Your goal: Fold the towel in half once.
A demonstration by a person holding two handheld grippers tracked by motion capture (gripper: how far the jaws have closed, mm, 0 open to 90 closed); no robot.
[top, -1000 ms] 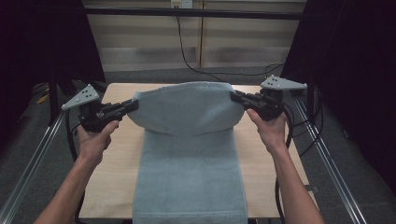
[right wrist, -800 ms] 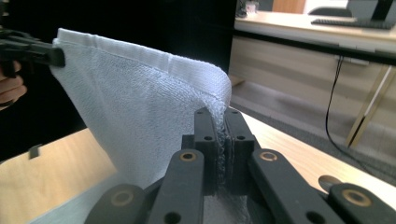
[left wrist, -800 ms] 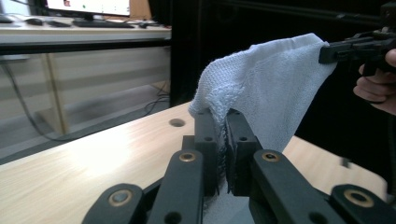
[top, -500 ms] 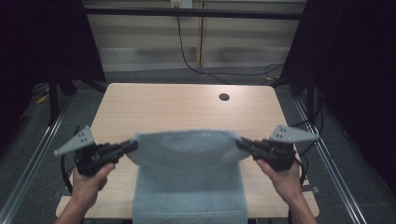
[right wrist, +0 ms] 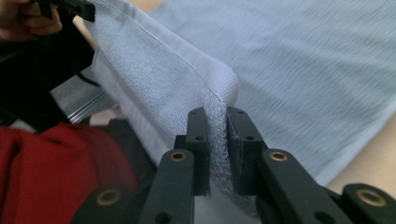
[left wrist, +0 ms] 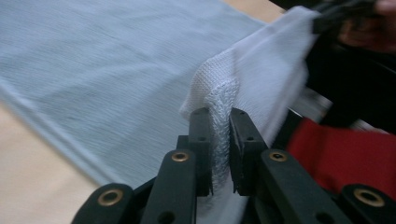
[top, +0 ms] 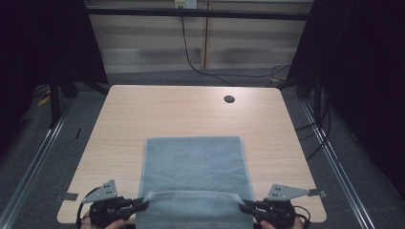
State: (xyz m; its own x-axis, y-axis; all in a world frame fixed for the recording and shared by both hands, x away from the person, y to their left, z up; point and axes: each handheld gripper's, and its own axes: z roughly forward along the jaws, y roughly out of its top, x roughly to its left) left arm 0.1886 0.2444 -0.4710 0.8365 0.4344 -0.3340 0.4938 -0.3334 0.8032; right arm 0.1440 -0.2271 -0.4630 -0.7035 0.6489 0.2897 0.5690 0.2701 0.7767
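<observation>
Both grippers, left [top: 142, 205] and right [top: 242, 206], jaws just easing, pinch the grey terry towel's [top: 193, 162] folded corners, aligning its edges.

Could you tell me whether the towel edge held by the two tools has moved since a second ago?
Yes. The held towel edge has come from the table's far end, near the round hole, to the near edge, folding the towel over itself.

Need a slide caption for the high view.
Both tools, left and right, pinch a grey towel edge at the table's near side.
</observation>
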